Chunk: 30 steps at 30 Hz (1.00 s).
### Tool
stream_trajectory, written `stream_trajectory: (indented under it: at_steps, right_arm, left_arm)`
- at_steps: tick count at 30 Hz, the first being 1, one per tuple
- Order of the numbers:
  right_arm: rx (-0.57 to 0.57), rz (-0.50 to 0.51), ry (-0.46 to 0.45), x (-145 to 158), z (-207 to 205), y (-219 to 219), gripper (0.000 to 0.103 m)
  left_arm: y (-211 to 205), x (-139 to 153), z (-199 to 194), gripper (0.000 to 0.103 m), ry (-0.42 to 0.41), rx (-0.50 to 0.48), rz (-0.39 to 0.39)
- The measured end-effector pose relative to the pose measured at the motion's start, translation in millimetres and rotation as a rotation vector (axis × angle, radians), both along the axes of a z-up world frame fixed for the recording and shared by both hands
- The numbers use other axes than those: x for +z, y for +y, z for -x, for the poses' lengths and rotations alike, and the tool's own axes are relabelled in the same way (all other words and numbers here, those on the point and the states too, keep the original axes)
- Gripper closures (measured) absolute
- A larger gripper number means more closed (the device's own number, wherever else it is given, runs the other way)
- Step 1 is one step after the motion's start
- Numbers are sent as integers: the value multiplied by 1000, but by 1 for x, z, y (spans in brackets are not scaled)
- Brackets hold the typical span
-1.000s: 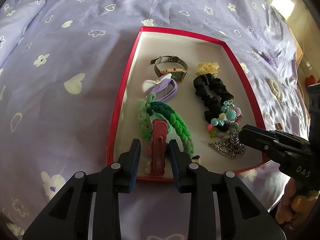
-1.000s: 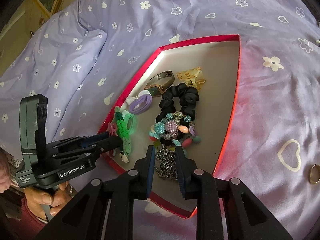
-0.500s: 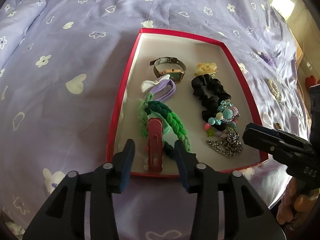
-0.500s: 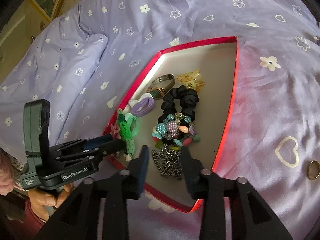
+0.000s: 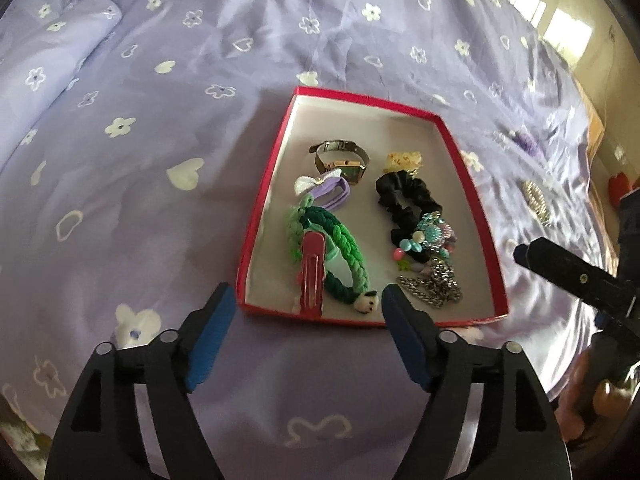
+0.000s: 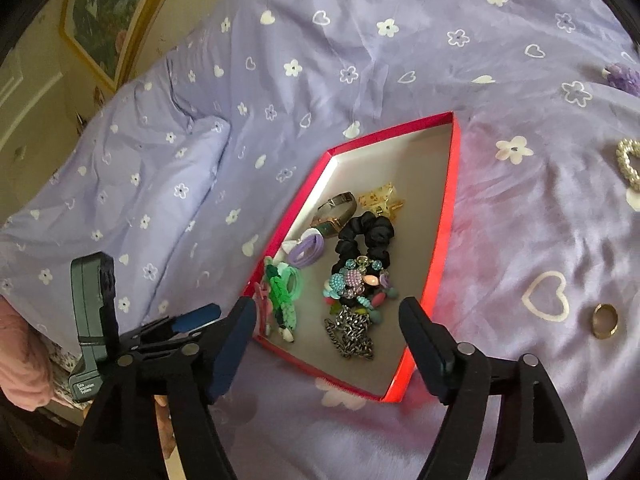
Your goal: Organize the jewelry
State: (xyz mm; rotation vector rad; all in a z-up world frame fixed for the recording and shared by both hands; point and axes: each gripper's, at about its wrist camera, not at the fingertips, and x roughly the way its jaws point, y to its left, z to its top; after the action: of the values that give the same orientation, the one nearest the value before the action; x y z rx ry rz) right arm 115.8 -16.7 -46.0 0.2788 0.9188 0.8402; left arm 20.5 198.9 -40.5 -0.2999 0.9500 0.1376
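Note:
A red-rimmed box (image 5: 260, 216) (image 6: 442, 224) lies on the purple bedspread. Inside it are a red hair clip (image 5: 312, 276), a green braided tie (image 5: 344, 248), a watch (image 5: 340, 160), a purple bow tie (image 5: 324, 188), a black scrunchie (image 5: 408, 196) (image 6: 366, 236), a beaded bracelet (image 5: 430, 236) (image 6: 356, 284) and a metal chain (image 5: 434, 288) (image 6: 352, 336). My left gripper (image 5: 306, 308) hangs above the box's near edge, jaws opening, nothing between them. My right gripper (image 6: 326, 320) hovers above the chain, jaws opening, empty.
On the bedspread right of the box lie a gold ring (image 6: 605, 320), a pearl heart clip (image 6: 628, 164) (image 5: 536, 200) and a purple flower piece (image 6: 622, 76) (image 5: 524, 140). A pillow (image 6: 152, 184) bulges at the left. A framed picture (image 6: 108, 12) hangs on the wall.
Both grippers let go and opened wide: the left released the red hair clip, the right released the metal chain. Both drew back and up from the box.

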Motion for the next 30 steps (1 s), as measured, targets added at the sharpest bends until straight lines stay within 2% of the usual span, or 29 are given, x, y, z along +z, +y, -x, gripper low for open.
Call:
stream_trajectory:
  at_steps: [4,10,19,26,30]
  right_arm:
    - [-12,-25,5,-3,8,-6,22]
    - [-41,-47,-29,-2,26,-14,22]
    - [-86,4,-176,9,59,-21,16]
    - [-88,46,-251,27,74,-27,13]
    - [-98,27,-293,41,79,-34,6]
  left_arm:
    - [-3,4,15,18,-28,28,8]
    - [-6,4,33,16,-48,60,29]
    - [-15,7,57,15,-61,74,-33]
    - [-18,23,75,14,-112,90,-77]
    - [-23,34,87,8,-147,95,-95]
